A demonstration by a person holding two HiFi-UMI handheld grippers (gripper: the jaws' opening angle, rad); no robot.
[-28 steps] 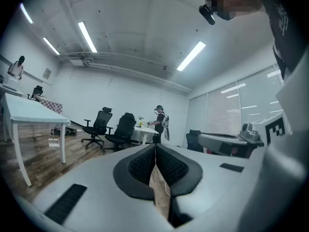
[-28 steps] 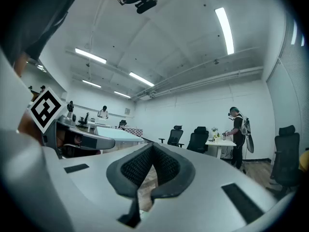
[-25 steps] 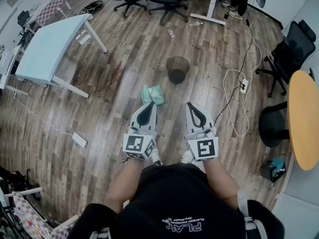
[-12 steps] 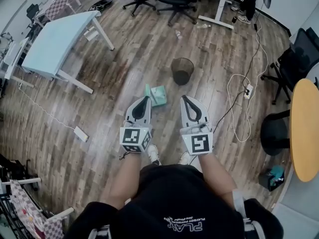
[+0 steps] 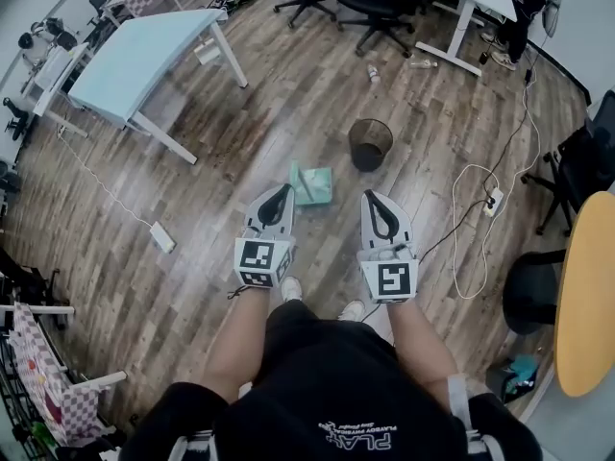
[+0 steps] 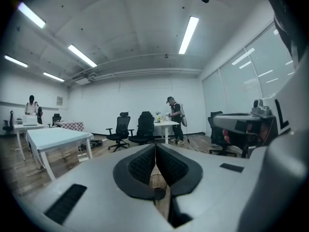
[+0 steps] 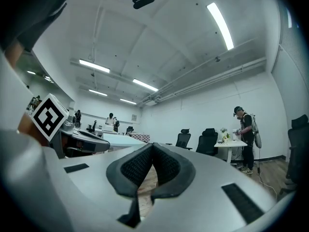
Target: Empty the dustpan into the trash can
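The left gripper (image 5: 281,193) and right gripper (image 5: 369,198) are closed and empty. The dustpan (image 5: 313,184) lies on the floor ahead, between them. The bin (image 5: 370,144) stands beyond it.

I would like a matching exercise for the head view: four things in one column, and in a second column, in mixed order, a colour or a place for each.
Things:
1. dustpan
2. trash can
3. rectangular table
4. round table

Descriptions:
A. orange-brown top, at the right edge of the view
B. black mesh, upright on the floor
C. pale blue top, white legs
D. mint green, on the floor near the trash can

Pairs: 1-D, 2-B, 3-C, 4-A
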